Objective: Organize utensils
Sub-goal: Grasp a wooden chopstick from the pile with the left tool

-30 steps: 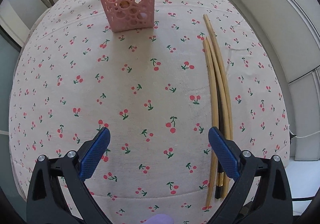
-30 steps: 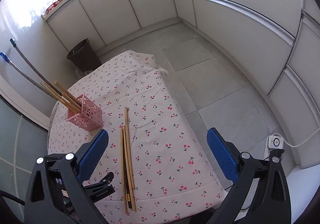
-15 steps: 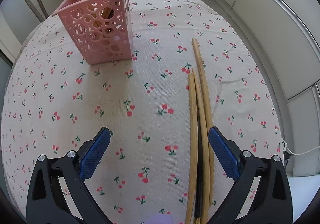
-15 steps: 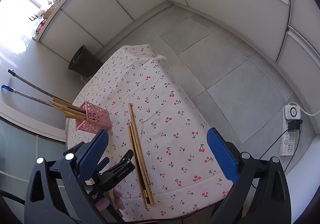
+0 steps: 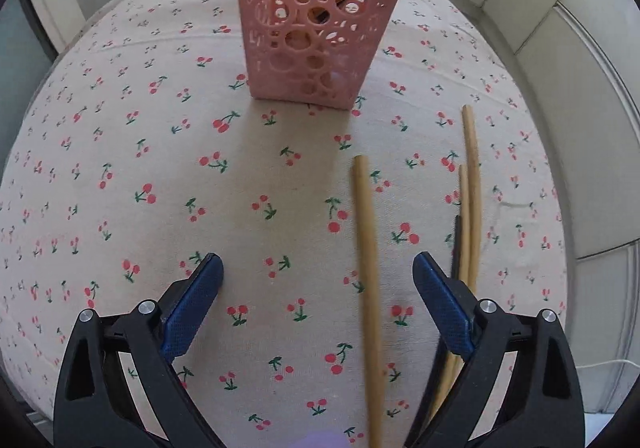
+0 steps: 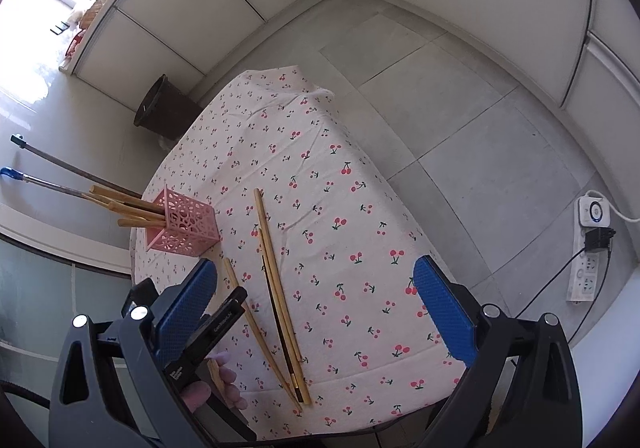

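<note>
Left wrist view: left gripper (image 5: pixel 316 276) jaws released, holding nothing. One chopstick (image 5: pixel 367 268) lies on the table (image 5: pixel 120 168) between the jaws, nearer the right one; long axis near edge to far edge, tip toward the pink holder (image 5: pixel 316 36) at the far edge. Judged step: lining up to pick it. Next: close squarely on the thin shaft.

Right wrist view: right gripper (image 6: pixel 316 296) well above the table, jaws released, empty. Three more chopsticks (image 6: pixel 280 288) lie bundled just beside, roughly parallel.
</note>
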`<move>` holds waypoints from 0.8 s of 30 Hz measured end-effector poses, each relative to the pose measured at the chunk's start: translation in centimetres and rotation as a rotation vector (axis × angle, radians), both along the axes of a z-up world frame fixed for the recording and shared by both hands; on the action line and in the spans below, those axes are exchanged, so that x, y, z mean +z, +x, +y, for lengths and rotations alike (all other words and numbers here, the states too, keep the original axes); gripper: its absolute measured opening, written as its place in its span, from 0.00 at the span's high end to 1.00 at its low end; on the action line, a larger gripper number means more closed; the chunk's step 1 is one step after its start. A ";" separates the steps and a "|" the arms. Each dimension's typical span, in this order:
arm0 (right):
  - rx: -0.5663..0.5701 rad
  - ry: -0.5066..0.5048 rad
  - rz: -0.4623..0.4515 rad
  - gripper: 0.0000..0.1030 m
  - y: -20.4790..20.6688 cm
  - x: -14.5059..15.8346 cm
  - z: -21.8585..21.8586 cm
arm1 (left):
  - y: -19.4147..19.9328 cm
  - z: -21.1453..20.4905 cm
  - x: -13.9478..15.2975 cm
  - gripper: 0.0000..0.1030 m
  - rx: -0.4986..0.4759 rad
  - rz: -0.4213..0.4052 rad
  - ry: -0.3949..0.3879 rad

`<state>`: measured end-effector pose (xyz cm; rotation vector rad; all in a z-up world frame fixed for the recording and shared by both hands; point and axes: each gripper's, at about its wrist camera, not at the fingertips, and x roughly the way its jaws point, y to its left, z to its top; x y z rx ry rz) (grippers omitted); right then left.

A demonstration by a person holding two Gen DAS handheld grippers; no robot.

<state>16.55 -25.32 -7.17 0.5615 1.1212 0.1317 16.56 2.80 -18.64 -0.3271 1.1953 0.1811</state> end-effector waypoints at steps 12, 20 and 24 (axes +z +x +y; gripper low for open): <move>-0.007 -0.007 0.024 0.07 0.4 -0.9 -0.1 | 4.0 -2.0 -0.3 0.58 -0.093 -0.052 0.157; 0.004 -0.025 0.067 0.07 1.0 -2.5 0.6 | 1.8 -1.7 0.3 0.94 -0.139 -0.069 0.149; 0.007 -0.023 0.093 0.07 1.7 -3.4 1.4 | -1.0 -1.4 0.6 0.94 -0.162 -0.078 0.164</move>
